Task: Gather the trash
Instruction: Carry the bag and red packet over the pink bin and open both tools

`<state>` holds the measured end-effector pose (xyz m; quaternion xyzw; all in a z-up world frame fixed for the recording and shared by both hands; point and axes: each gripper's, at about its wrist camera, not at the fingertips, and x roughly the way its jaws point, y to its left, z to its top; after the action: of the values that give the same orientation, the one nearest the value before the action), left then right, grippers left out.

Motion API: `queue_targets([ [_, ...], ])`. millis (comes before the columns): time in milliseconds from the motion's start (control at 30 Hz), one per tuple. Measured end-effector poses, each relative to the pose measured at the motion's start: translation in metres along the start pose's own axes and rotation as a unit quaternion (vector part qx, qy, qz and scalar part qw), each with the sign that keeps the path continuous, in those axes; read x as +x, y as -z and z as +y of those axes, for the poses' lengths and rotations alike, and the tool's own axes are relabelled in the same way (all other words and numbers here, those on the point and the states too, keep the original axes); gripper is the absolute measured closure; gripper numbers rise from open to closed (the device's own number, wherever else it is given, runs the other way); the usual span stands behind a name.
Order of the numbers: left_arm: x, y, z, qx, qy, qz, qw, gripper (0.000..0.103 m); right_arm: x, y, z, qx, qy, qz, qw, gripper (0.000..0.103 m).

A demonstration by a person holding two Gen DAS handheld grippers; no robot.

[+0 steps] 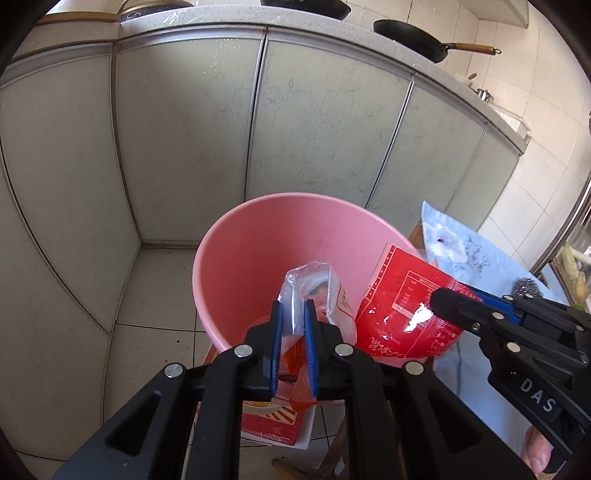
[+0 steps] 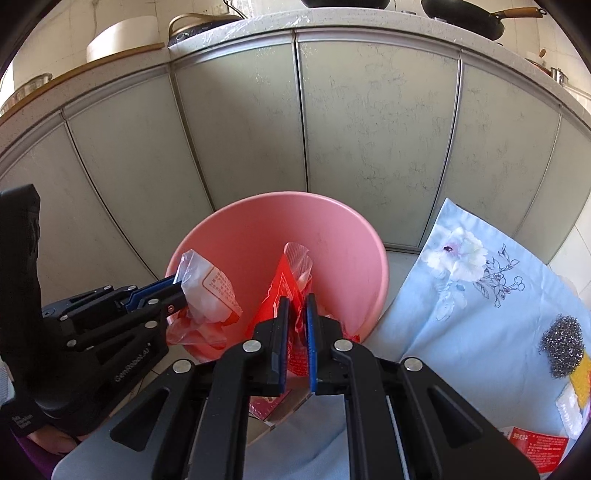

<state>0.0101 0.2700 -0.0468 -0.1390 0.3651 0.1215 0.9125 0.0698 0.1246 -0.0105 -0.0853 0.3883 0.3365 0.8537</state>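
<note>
Over the pink bucket (image 1: 258,236), the left gripper (image 1: 293,314) fingers pinch a clear plastic wrapper (image 1: 314,284); the right gripper (image 2: 295,314) fingers pinch a red packet (image 2: 284,284)

Left gripper (image 1: 293,321): jaws clamped on a clear plastic wrapper (image 1: 314,288) over the pink bucket (image 1: 258,236). Right gripper (image 1: 437,299): pinching a red foil packet (image 1: 402,310) at the bucket's rim. Floral blue cloth (image 1: 461,251) alongside; black frying pan (image 1: 413,35) on the counter (image 1: 221,16).
</note>
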Motion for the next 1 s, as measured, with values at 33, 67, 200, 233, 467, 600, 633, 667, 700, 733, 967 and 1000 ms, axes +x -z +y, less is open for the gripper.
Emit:
queue_targets([
  [33, 0.003, 0.0, 0.0, -0.001, -0.001, 0.003, 1.0, 0.092, 0.001, 0.0, 0.0, 0.001, 0.001, 0.0, 1.0, 0.095],
  [67, 0.004, 0.0, 0.0, -0.001, -0.002, 0.004, 1.0, 0.092, 0.002, 0.001, 0.0, 0.002, 0.002, 0.0, 1.0, 0.095],
  [200, 0.008, 0.001, -0.002, 0.002, -0.005, 0.01, 0.9999, 0.089, 0.003, 0.003, 0.003, 0.001, 0.003, 0.0, 1.0, 0.092],
  [233, 0.009, 0.001, -0.002, 0.002, -0.007, 0.011, 0.9999, 0.089, 0.003, 0.003, 0.004, -0.001, 0.004, 0.0, 1.0, 0.091],
  [467, 0.014, 0.002, 0.001, -0.013, -0.012, 0.024, 0.9996, 0.082, -0.002, 0.005, 0.009, -0.014, 0.006, -0.005, 1.0, 0.075],
  [600, 0.01, 0.002, 0.002, -0.016, -0.012, 0.023, 0.9996, 0.081, -0.004, 0.005, 0.008, -0.011, 0.006, -0.005, 1.0, 0.072],
  [633, 0.009, 0.001, 0.002, -0.016, -0.012, 0.022, 0.9996, 0.081, -0.005, 0.006, 0.008, -0.01, 0.006, -0.007, 1.0, 0.07],
  [667, 0.008, 0.001, 0.002, -0.016, -0.011, 0.021, 0.9996, 0.081, -0.006, 0.006, 0.007, -0.009, 0.006, -0.008, 1.0, 0.07],
  [700, 0.006, 0.0, 0.001, -0.016, -0.011, 0.019, 0.9996, 0.081, -0.009, 0.006, 0.007, -0.007, 0.006, -0.011, 1.0, 0.068],
  [733, 0.004, 0.0, 0.001, -0.015, -0.009, 0.018, 0.9997, 0.081, -0.011, 0.006, 0.006, -0.005, 0.005, -0.013, 1.0, 0.067],
  [967, -0.014, -0.002, -0.005, -0.006, -0.003, 0.005, 1.0, 0.081, -0.03, 0.007, -0.003, 0.009, 0.0, -0.033, 0.999, 0.065],
  [1000, -0.018, -0.002, -0.006, -0.005, -0.002, 0.003, 1.0, 0.081, -0.035, 0.007, -0.005, 0.012, -0.001, -0.037, 0.999, 0.065],
])
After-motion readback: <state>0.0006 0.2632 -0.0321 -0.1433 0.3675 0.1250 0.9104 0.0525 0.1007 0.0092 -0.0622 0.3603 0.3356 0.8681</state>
